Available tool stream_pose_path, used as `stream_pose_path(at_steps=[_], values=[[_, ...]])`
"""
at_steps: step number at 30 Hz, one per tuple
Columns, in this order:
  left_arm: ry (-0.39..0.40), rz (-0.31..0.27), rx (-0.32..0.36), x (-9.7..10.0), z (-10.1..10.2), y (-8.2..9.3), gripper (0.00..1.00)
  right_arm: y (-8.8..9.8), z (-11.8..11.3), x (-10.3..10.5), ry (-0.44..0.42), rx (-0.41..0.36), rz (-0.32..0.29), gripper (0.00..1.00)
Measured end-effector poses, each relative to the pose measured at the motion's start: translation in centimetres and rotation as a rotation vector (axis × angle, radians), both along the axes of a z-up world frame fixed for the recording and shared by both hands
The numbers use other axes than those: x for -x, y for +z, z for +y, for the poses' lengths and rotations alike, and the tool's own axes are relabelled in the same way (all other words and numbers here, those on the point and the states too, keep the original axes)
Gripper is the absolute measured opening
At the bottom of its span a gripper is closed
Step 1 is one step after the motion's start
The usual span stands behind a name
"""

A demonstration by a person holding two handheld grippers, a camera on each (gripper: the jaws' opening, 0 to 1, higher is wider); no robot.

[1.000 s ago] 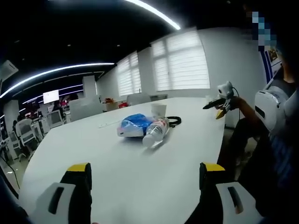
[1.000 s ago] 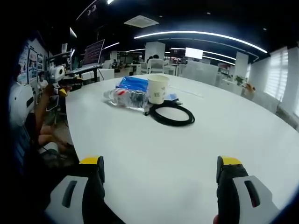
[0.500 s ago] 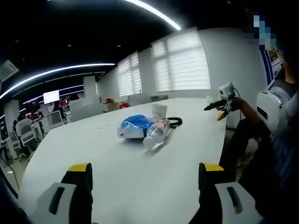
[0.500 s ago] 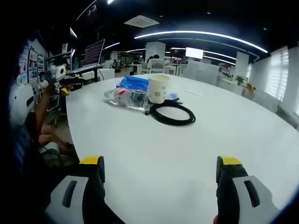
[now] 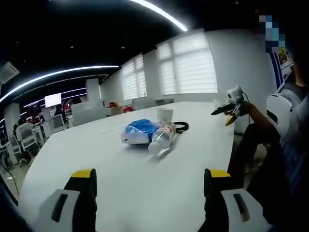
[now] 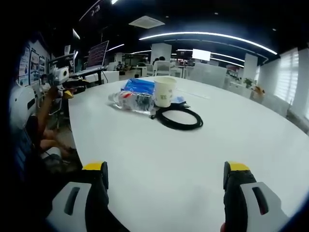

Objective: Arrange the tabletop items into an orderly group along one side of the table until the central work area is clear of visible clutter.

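Observation:
A blue plastic bag [image 5: 140, 130], a clear water bottle [image 5: 161, 138] lying on its side, a paper cup [image 5: 165, 114] and a coiled black cable [image 5: 181, 126] sit clustered on the white table [image 5: 116, 164]. My left gripper [image 5: 149, 178] is open over the near table edge, well short of the cluster. In the right gripper view, the bottle [image 6: 131, 100], bag [image 6: 139, 86], cup [image 6: 164, 92] and cable [image 6: 178, 117] lie ahead of my open right gripper [image 6: 165, 169]. Nothing is between either pair of jaws. Each gripper shows in the other's view: the right gripper [image 5: 221, 115], the left gripper [image 6: 75, 88].
The person holding the grippers stands at the table's edge, with a sleeve [image 5: 282, 113] in view. Wide bare table surface [image 6: 231, 125] spreads around the cluster. Office chairs [image 5: 87, 112] and desks stand beyond the far edge, and blinds cover the windows [image 5: 188, 65].

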State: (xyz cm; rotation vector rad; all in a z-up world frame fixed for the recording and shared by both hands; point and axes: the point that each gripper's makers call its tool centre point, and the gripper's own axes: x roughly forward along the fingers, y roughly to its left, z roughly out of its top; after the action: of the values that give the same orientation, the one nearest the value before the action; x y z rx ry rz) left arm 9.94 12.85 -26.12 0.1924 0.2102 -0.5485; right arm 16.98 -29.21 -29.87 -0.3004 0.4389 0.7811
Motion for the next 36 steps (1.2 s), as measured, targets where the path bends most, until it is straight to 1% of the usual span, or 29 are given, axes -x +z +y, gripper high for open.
stream_pose_path(at_steps=[12, 17, 28, 30, 36], values=[[0.002, -0.006, 0.012, -0.37, -0.13, 0.02, 0.89, -0.12, -0.07, 0.05, 0.000, 0.001, 0.001, 0.96], [0.010, -0.013, 0.005, -0.49, -0.16, -0.12, 0.87, -0.27, -0.12, 0.12, -0.001, 0.000, 0.003, 0.96], [0.003, -0.010, 0.014, -0.58, -0.55, -0.19, 0.84, -0.30, -0.21, 0.24, -0.003, -0.001, 0.004, 0.96], [0.002, -0.008, 0.012, -0.57, -0.58, -0.22, 0.80, -0.39, -0.15, 0.24, -0.002, -0.001, 0.005, 0.96], [0.003, -0.006, 0.018, -0.56, -0.56, -0.16, 0.80, -0.40, 0.01, 0.16, 0.003, -0.003, 0.006, 0.96]])
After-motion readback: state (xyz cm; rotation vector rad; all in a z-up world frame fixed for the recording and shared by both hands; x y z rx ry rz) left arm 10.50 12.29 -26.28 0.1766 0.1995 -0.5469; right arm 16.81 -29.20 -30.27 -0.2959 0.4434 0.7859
